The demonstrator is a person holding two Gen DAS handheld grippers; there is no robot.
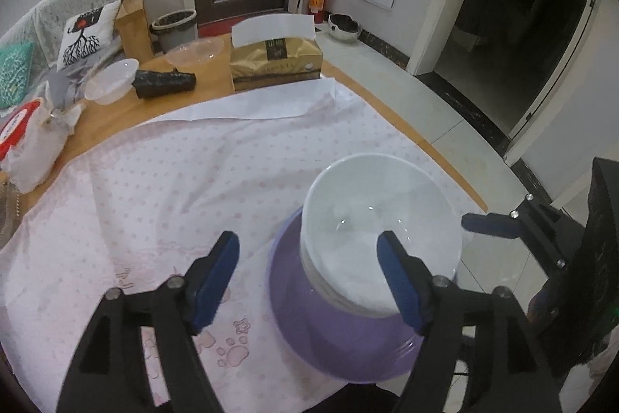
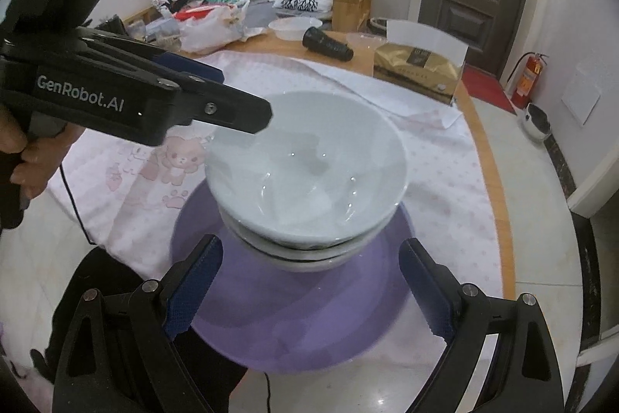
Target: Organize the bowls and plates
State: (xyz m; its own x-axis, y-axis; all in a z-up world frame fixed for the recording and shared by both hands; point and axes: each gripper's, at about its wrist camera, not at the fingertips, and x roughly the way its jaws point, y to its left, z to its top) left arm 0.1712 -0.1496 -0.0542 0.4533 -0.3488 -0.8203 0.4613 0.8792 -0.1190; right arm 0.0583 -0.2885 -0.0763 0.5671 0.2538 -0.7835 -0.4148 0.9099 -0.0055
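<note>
A stack of white bowls (image 1: 379, 204) (image 2: 309, 161) stands on a purple plate (image 1: 340, 331) (image 2: 309, 316) near the table's right edge, on a pink dotted cloth (image 1: 174, 180). My left gripper (image 1: 308, 239) (image 2: 241, 95) hovers open over the top bowl's left rim; one finger is over the bowl and the other outside it, and neither pad presses on it. My right gripper (image 2: 309, 244) is open on the near side of the stack, its blue pads (image 2: 193, 297) spread over the purple plate with nothing between them. One of its fingers (image 1: 479, 221) shows in the left wrist view.
At the far side stand a gold tissue box (image 1: 276, 62) (image 2: 418, 64), a black cup (image 1: 164, 84) (image 2: 327, 43) on its side, clear plastic bowls (image 1: 112, 80) and white plastic bags (image 1: 31, 142). The round table's wooden edge (image 2: 491, 180) curves close on the right. A person's hand (image 2: 23, 157) grips the left handle.
</note>
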